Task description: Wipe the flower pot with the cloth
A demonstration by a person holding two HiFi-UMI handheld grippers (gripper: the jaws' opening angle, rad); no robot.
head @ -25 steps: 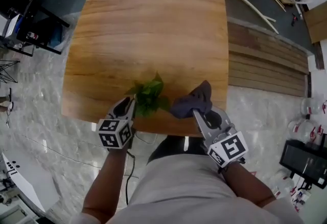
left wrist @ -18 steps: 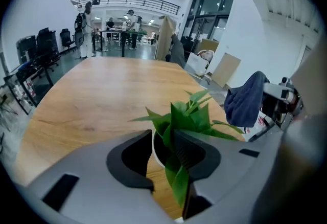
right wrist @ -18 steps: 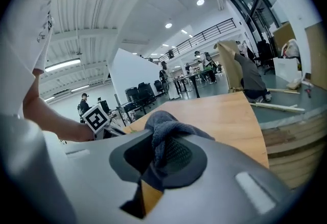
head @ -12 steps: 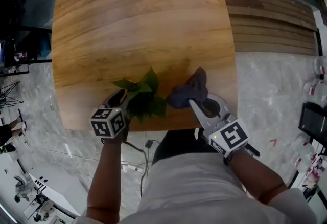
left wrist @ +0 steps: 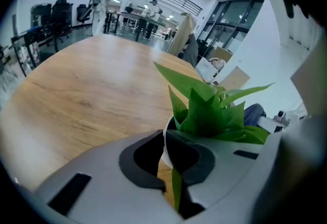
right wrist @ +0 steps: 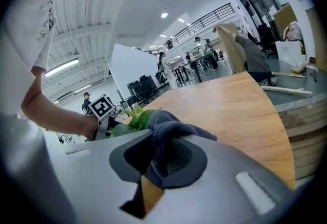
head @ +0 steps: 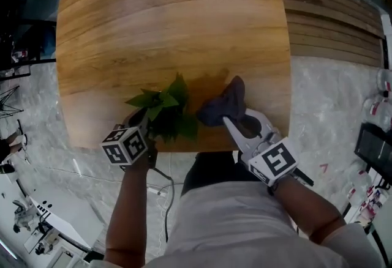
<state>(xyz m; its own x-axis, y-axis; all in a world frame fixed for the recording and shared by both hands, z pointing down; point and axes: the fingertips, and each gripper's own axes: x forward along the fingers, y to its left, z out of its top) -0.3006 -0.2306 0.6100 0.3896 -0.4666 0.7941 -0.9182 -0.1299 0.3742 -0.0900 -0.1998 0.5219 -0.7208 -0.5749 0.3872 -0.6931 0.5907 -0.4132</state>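
Left gripper (head: 139,120): seven o'clock; jaws closing on the flower pot (left wrist: 164,146) rim;
Right gripper (head: 229,123): five o'clock; jaws clamped on the cloth (head: 223,103);
Flower pot: table's (head: 171,28) near edge, six o'clock; cloth just beside it at three o'clock

White pot (left wrist: 164,149), green leaves (left wrist: 209,113), grey cloth (right wrist: 163,133)

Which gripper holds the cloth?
The right gripper, jaws clamped on the dark cloth; the left gripper has its jaws closing on the flower pot rim.
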